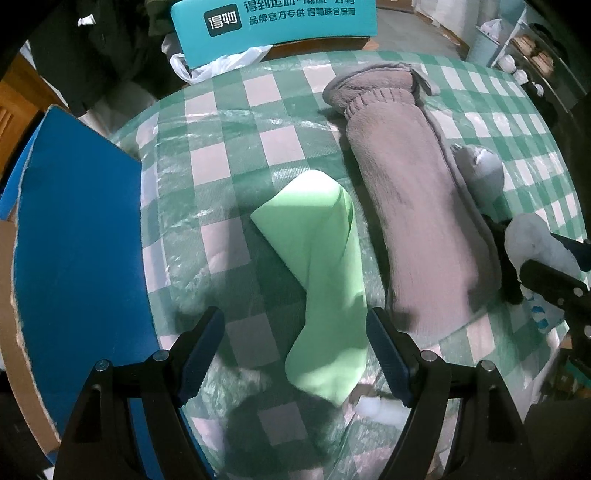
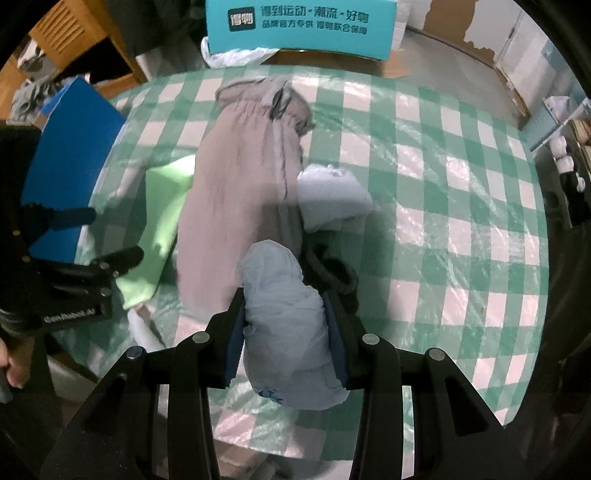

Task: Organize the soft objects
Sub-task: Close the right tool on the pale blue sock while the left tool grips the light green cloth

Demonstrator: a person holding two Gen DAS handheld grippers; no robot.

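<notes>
A light green folded cloth [image 1: 321, 269] lies on the green checked tablecloth [image 1: 229, 155], its near end between the fingers of my open left gripper [image 1: 295, 354]. A long grey-brown fleece garment [image 1: 413, 221] lies to its right. My right gripper [image 2: 288, 332] is shut on a pale blue rolled sock [image 2: 288, 325] and holds it above the table's near edge; it also shows in the left wrist view [image 1: 535, 251]. A second pale grey-blue sock [image 2: 332, 195] lies beside the fleece garment [image 2: 236, 184]. A dark sock [image 2: 332, 273] lies just behind the held one.
A blue box [image 1: 77, 236] stands at the table's left edge. A teal carton [image 1: 273, 26] with a white plastic bag [image 1: 221, 62] stands behind the table. A small white item [image 1: 373, 406] lies near the left gripper. Shelves [image 1: 532, 55] are at the far right.
</notes>
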